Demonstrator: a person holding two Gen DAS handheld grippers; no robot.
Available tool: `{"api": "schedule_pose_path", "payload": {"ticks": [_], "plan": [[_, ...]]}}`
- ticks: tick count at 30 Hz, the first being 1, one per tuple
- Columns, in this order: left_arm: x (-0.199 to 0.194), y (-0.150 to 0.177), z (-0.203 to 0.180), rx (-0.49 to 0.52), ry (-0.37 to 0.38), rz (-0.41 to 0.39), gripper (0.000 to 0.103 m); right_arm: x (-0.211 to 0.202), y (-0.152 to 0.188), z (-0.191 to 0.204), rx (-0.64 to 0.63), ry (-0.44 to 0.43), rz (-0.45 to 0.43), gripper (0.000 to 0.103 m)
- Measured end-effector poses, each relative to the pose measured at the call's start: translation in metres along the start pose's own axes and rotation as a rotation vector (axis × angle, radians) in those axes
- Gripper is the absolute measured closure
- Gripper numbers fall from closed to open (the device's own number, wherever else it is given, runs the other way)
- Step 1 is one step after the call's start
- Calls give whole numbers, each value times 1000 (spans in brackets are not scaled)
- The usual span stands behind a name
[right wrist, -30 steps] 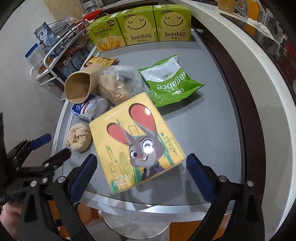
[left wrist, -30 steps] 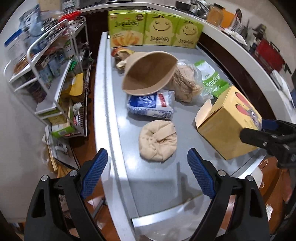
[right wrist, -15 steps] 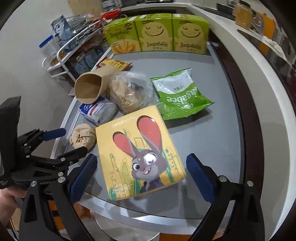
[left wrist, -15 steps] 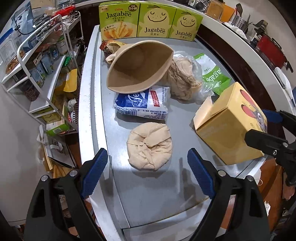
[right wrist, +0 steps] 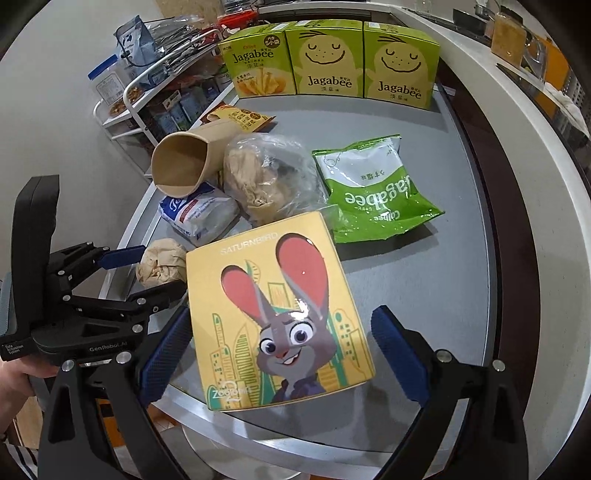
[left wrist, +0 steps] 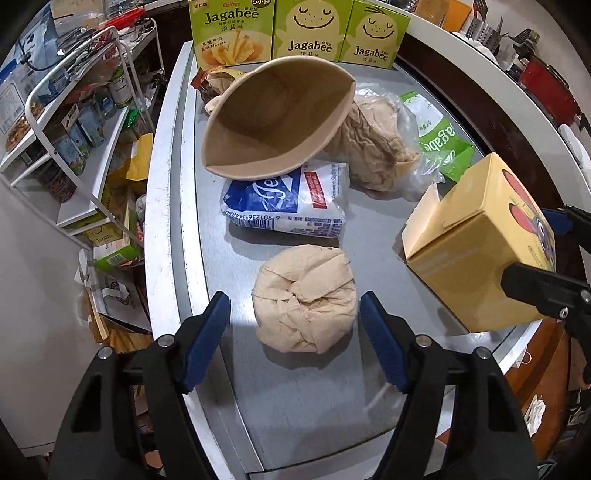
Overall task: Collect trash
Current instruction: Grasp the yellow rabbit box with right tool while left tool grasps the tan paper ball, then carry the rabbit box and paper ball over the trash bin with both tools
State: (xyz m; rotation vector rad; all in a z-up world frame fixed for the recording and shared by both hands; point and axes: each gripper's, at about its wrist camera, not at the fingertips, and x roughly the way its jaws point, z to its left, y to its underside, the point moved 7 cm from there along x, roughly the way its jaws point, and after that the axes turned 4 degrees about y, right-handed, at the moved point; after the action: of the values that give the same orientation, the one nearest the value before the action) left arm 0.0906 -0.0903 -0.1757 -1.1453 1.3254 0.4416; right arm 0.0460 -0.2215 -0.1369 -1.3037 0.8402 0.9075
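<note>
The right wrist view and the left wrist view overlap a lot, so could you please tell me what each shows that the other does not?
Only the right wrist view shows the rabbit picture on the yellow box and the whole green Jagabee bag. Only the left wrist view shows the box's open end flap and the barcode on the blue-and-white pack. Both show the crumpled paper ball, the paper cup and three Jagabee boxes.

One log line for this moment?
left gripper: open, straddling crumpled paper ball | right gripper: open, around yellow box | nothing gripped
</note>
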Motion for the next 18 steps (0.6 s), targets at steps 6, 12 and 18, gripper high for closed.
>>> {"api": "schedule_pose_path", "payload": {"ticks": [6, 12, 18], "plan": [[2, -2, -2, 32, -27, -5, 36, 3, 1, 6, -40, 16, 10, 12], [1, -1, -8, 80, -48, -9, 52, 5, 3, 6, -47, 24, 20, 23], [-4, 5, -9, 75, -40, -17, 52, 1, 8, 5, -18, 17, 15, 23]]}}
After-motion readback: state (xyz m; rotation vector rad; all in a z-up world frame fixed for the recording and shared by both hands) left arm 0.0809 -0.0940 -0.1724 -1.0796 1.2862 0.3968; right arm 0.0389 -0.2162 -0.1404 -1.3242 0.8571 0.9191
